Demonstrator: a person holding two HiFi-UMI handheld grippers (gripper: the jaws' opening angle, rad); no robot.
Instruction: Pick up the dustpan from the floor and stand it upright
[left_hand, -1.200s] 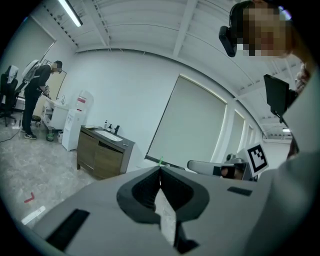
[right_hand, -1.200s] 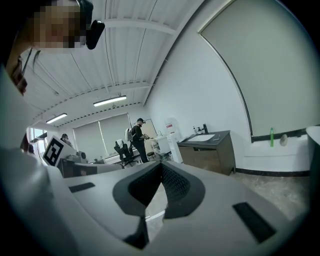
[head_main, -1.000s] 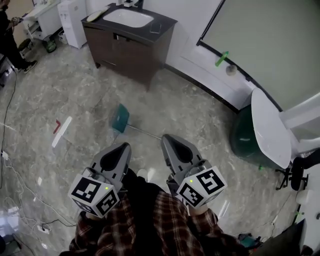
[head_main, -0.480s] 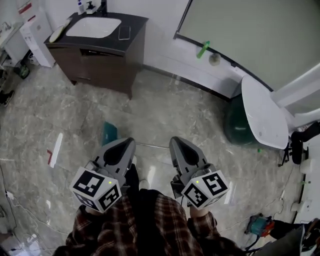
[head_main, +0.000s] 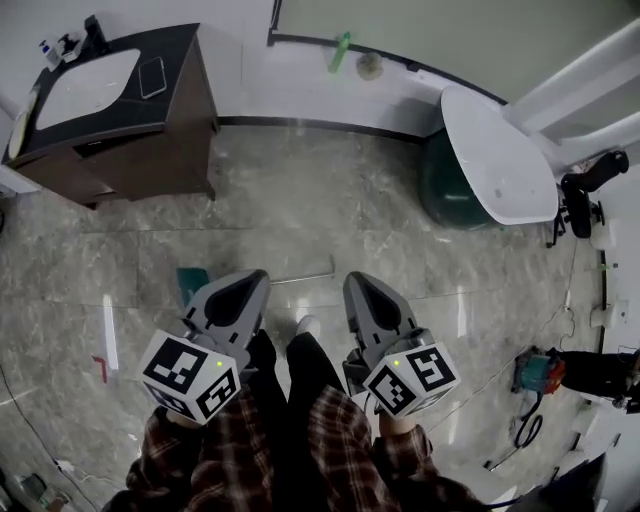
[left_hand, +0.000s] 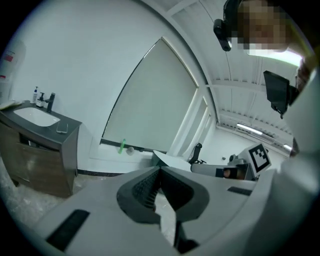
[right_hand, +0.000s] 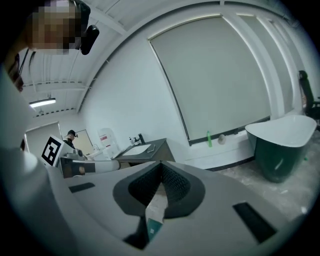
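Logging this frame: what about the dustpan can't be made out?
- Dustpan, head view: the left tongs cover most of the pan.
- Right gripper view: only a teal sliver, likely the dustpan, shows; the right tongs hide the rest.
- Left gripper view: the left tongs block the floor ahead.

Vanity (head_main: 130, 165), green tub (head_main: 445, 195), perhaps a phone (head_main: 152, 76)

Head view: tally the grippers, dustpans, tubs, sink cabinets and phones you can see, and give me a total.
Grippers: 2, left gripper and right gripper
Dustpan: 1
Tub: 1
Sink cabinet: 1
Phone: 1
Total: 6
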